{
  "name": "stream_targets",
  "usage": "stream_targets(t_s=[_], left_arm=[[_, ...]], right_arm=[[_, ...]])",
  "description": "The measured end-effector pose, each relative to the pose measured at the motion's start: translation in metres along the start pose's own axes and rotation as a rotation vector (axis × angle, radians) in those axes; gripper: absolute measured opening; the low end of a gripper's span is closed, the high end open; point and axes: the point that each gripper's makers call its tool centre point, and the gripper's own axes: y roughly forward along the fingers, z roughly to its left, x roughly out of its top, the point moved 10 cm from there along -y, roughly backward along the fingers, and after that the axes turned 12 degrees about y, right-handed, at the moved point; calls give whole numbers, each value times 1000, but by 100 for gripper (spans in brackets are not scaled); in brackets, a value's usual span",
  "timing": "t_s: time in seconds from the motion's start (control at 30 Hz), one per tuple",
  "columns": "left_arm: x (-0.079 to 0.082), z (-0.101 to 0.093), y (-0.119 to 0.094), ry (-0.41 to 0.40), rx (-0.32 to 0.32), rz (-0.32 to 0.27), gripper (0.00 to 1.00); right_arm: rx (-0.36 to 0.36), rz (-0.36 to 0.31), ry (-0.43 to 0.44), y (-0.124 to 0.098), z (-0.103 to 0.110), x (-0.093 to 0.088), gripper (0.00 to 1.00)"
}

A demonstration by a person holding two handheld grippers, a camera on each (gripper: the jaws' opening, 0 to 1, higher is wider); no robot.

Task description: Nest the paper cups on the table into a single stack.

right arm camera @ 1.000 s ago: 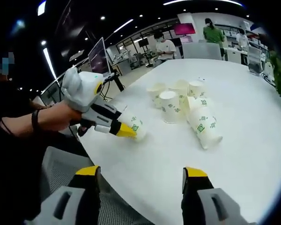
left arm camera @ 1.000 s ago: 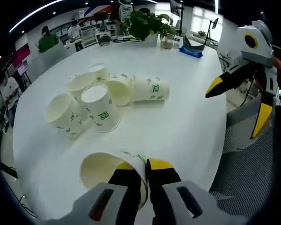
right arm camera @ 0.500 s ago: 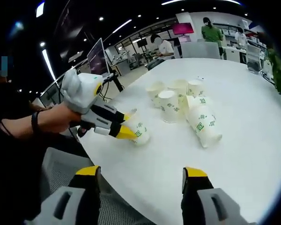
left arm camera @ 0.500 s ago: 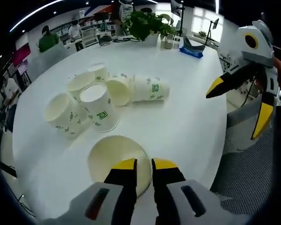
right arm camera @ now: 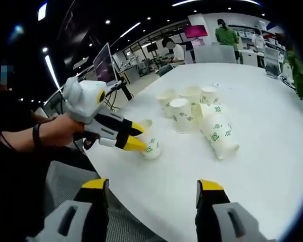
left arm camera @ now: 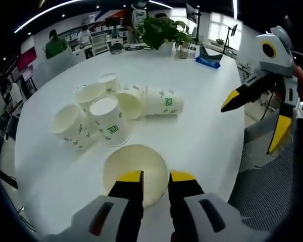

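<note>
No readable words or numbers anywhere; only a small green square logo printed on the sides of the paper cups, seen too on the held cup; tiny green marks beside the logo too small to make out; pink wall panel blank at this size.

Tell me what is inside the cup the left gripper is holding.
The cup held by the left gripper looks empty: bare white wall inside. The near jaw covers part of the rim, and the very bottom isn't clearly visible.
</note>
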Motion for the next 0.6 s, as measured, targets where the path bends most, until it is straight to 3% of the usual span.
stream_targets(t_s=[0.6], left_arm=[[2, 2, -13, -15, 50, -96, 27]], right_arm=[[12, -5, 5, 3, 3, 3, 70]])
